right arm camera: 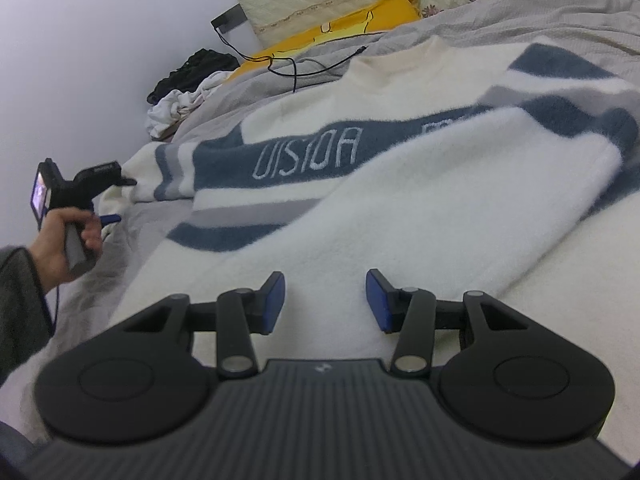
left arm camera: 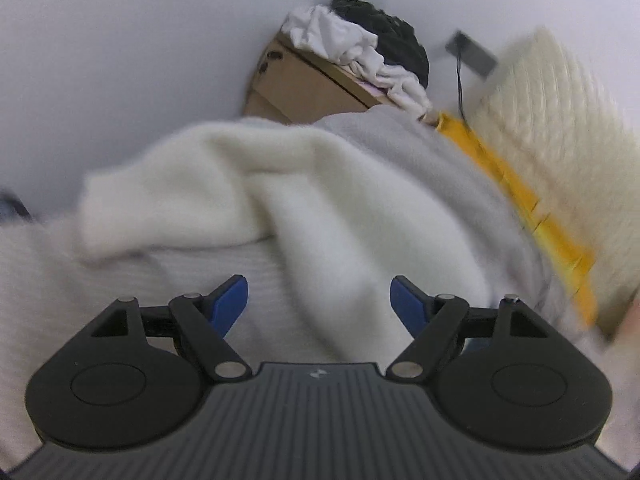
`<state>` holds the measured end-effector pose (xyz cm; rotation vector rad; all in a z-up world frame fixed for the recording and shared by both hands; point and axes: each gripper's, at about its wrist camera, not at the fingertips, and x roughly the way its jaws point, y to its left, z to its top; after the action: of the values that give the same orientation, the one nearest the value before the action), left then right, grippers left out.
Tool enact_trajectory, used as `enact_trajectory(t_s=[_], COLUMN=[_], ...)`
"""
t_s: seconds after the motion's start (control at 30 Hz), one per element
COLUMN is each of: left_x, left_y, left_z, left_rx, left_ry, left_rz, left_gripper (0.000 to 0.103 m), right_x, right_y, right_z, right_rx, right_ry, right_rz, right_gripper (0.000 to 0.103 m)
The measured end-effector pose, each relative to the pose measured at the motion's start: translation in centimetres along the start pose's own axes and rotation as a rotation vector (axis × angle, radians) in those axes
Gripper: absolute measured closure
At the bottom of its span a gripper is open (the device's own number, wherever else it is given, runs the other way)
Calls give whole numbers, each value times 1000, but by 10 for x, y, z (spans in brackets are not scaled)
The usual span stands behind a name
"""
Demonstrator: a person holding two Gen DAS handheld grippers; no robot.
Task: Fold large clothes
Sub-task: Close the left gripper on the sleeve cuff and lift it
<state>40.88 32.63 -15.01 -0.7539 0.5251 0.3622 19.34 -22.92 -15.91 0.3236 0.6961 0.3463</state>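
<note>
Right wrist: fluffy cream sweater (right arm camera: pixel 360 184), blue-striped

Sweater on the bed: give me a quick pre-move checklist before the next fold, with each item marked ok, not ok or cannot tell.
1. Sweater lies spread on the bed, front with lettering up: ok.
2. Right sleeve already folded across the body: ok.
3. Left claw open with nothing between its pads: ok.
4. Right claw open, hovering above the white fabric without gripping it: ok.
5. Left claw lined up with the other sleeve: cannot tell, the left wrist view is blurred.
6. Black cable lies on the bed clear of the sweater: cannot tell, it ends close to the collar.
</note>
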Motion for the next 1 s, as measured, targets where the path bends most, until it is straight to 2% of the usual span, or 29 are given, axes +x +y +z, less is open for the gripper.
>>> enact_trajectory(t_s=[0.07,0.17,0.3,0.37,0.4,0.43,0.5,0.6,0.7,0.87,1.0], left_x=[13,25,34,34,32,32,33,17,-9,-71,-130], left_y=[10,18,20,18,10,0,-19,-70,-117,-192,-249], left_z=[5,12,28,39,47,52,60,65,65,54,25], left_rx=[-129,-227,-259,-230,-165,-102,-26,184,353,609,777], left_ry=[25,13,-37,-83,-105,-114,-110,-184,-254,-328,-376], left_rz=[-65,-70,-45,-24,30,102,162,200,174,81,-6], left_gripper=[21,21,22,37,58,70,83,89,90,90,90], right_x=[0,2,4,4,4,4,5,5,6,-6,-27], right_y=[0,-1,-2,-3,-3,-3,-3,-3,-3,-1,-1], right_z=[0,0,1,1,2,2,3,4,4,7,10], right_rx=[-3,-2,-5,-2,-1,-3,-5,-15,-24,-24,-21], right_ry=[-2,-2,0,0,0,-1,-2,-3,-5,-29,-79], right_rz=[1,5,7,8,9,10,9,11,9,9,19], right_gripper=[55,55,55,55,55,55,56,55,56,53,53])
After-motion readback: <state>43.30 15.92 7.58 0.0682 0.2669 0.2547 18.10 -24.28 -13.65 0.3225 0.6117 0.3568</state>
